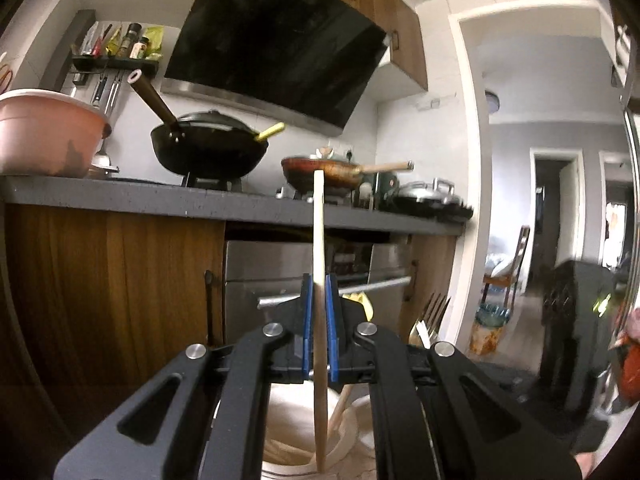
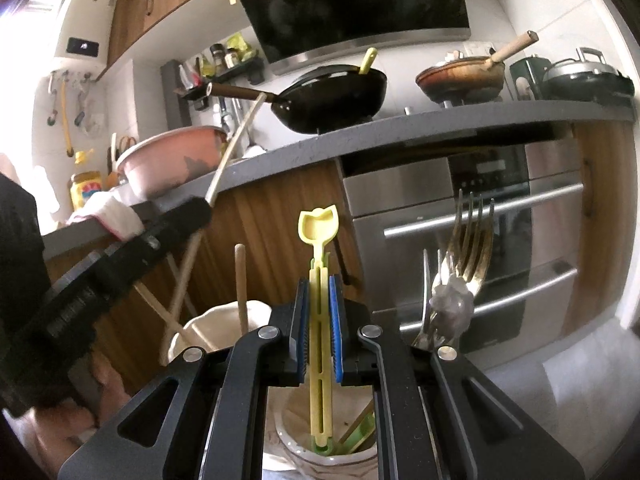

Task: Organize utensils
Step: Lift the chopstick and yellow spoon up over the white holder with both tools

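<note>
The left gripper (image 1: 319, 320) points level at the lower centre of its view, blue pads (image 1: 307, 320) clenched on a pale wooden stick (image 1: 319, 240) that stands upright, its top reaching up to the counter edge (image 1: 160, 200) in the frame and its lower end dipping into a cream holder (image 1: 292, 440) directly beneath the jaws. A second wooden handle (image 1: 340, 408) leans in the same holder, just right of the stick. To the right, forks (image 1: 434, 316) stand tines up, close beside the gripper's right linkage. The right gripper (image 2: 319, 320) tilts slightly downward, low in the centre of its view, grasping a yellow plastic utensil (image 2: 319, 280) upright between its pads; the utensil's scoop-shaped head sits above the fingers and its foot stands in a round pot (image 2: 320, 456) at the bottom of the frame. Left of it, the cream holder (image 2: 208, 328) carries a wooden stick (image 2: 241, 288), and the left gripper (image 2: 140, 256) crosses the left side of the frame above that holder, held by a hand (image 2: 60, 420) at lower left. The forks (image 2: 464, 264) rise at right, near but apart from the right gripper. Behind, oven (image 2: 480, 220) and cabinet fronts leave open room.
</note>
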Motion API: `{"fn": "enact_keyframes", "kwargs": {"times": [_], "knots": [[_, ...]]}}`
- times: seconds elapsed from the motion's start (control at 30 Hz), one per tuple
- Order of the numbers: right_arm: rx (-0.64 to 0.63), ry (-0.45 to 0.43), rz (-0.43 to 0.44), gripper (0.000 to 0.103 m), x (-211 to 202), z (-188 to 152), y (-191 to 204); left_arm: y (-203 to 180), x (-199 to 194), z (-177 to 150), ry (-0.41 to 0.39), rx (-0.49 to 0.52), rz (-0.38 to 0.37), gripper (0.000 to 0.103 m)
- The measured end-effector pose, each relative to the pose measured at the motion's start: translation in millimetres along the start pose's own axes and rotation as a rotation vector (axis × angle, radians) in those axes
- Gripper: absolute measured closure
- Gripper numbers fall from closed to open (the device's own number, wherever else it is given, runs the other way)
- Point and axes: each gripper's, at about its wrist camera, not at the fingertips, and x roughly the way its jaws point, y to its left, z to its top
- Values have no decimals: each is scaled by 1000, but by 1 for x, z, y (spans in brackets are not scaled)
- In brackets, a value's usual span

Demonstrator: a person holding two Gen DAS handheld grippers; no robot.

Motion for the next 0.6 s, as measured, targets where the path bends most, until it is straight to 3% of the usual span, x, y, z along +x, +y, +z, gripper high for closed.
{"fn": "enact_keyframes", "kwargs": {"times": [0.27,0.6], "knots": [[-11,-13,0,92,-2,0,1,-16,-2,-10,7,14,-24,97],[-16,-9,-4,92,4,-1,2,14,21,-21,37,-50,33,97]]}}
